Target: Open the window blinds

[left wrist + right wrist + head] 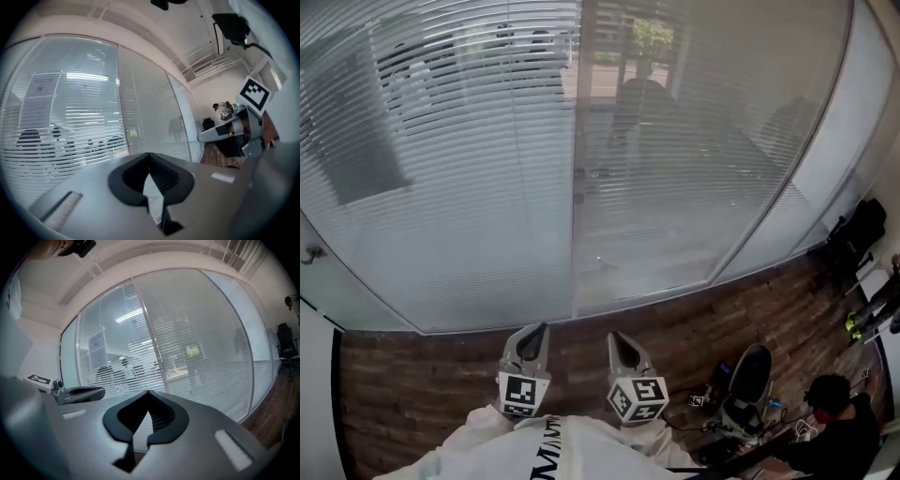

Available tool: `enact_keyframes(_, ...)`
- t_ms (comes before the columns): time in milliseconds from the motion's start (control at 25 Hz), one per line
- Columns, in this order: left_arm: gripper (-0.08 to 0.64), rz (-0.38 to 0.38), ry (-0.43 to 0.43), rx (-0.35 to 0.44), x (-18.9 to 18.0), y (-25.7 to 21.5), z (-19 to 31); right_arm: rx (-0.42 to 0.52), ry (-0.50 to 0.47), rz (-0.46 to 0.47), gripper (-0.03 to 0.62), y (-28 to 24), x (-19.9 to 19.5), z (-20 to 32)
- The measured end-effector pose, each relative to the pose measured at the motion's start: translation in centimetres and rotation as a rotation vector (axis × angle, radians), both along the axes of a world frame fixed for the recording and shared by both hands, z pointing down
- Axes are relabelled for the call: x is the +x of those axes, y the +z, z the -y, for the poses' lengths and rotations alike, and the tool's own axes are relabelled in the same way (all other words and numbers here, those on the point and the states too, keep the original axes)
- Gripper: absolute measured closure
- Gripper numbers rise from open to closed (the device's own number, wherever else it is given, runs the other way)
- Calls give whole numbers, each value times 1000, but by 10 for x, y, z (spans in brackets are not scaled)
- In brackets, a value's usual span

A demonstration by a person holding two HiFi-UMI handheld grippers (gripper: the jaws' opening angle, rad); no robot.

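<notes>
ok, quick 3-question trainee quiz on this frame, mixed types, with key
1. True or false: the right gripper is shut on a cord of the blinds.
2. The floor is: A wood planks, B carpet, C white tiles.
3. How many grippers, counting the left gripper, touch the blinds?
Key: 1 false, its jaws are shut on nothing; 2 A; 3 none.

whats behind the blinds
Through the left blinds, slivers of a lit room with dark figures. The right blinds hide most: only a dim silhouette and greenery show.
</notes>
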State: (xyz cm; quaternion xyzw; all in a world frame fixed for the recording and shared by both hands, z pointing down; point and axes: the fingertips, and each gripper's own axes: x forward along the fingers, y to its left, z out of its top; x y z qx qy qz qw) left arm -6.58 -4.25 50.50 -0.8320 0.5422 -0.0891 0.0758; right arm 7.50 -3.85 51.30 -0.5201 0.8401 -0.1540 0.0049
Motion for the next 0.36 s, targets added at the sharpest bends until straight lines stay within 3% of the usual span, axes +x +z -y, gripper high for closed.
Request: enact_keyframes(360, 560, -11, -59, 0, -35, 2, -8, 8, -66, -18, 592, 0, -38, 1)
